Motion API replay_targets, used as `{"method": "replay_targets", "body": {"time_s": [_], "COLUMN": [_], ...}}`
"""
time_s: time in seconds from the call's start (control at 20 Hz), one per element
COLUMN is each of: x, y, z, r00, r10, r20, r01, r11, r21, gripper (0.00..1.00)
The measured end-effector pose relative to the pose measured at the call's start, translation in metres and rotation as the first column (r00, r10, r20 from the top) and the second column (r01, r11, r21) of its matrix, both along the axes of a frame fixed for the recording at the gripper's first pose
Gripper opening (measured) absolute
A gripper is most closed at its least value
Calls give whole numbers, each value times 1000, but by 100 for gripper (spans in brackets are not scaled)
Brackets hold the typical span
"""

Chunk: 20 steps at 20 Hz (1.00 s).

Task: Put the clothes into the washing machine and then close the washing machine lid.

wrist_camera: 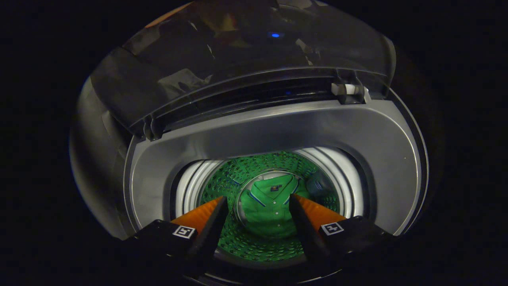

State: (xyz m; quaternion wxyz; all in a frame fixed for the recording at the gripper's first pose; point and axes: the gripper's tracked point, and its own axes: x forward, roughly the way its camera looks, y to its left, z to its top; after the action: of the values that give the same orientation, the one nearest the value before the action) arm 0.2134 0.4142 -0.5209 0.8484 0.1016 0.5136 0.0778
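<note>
I look down into a top-loading washing machine [278, 131] with a grey top deck. A green polo shirt [266, 208] lies folded at the bottom of the perforated drum [246, 242], beyond my fingers and apart from them. My gripper [258, 206] hangs above the drum's mouth, open, with nothing between its fingers. The dark see-through lid [238, 55] stands raised at the far side of the machine, hinged at two points along the back.
The drum's bright inner ring [190, 186] surrounds the opening. A small white latch piece [348, 89] sits at the lid's right hinge. A blue light [275, 35] reflects in the lid. Around the machine it is dark.
</note>
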Motion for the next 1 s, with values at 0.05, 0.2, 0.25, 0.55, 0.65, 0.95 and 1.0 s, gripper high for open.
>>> {"method": "replay_targets", "body": {"time_s": [0.05,0.2,0.25,0.55,0.65,0.95,1.0], "x": [-1,-1,0,9,14,45,51], "y": [0,1,0,1,0,-6,-7], "z": [2,21,32,110,140,199,205], "r00": [1000,999,998,966,945,877,865], "r10": [1,0,-1,16,12,-7,-9], "r20": [8,46,71,259,327,480,502], "r01": [-1,0,0,-23,-22,-13,-11], "r11": [1000,1000,1000,999,999,999,999], "r21": [0,17,19,26,27,38,37], "gripper": [99,99,99,99,99,99,98]}}
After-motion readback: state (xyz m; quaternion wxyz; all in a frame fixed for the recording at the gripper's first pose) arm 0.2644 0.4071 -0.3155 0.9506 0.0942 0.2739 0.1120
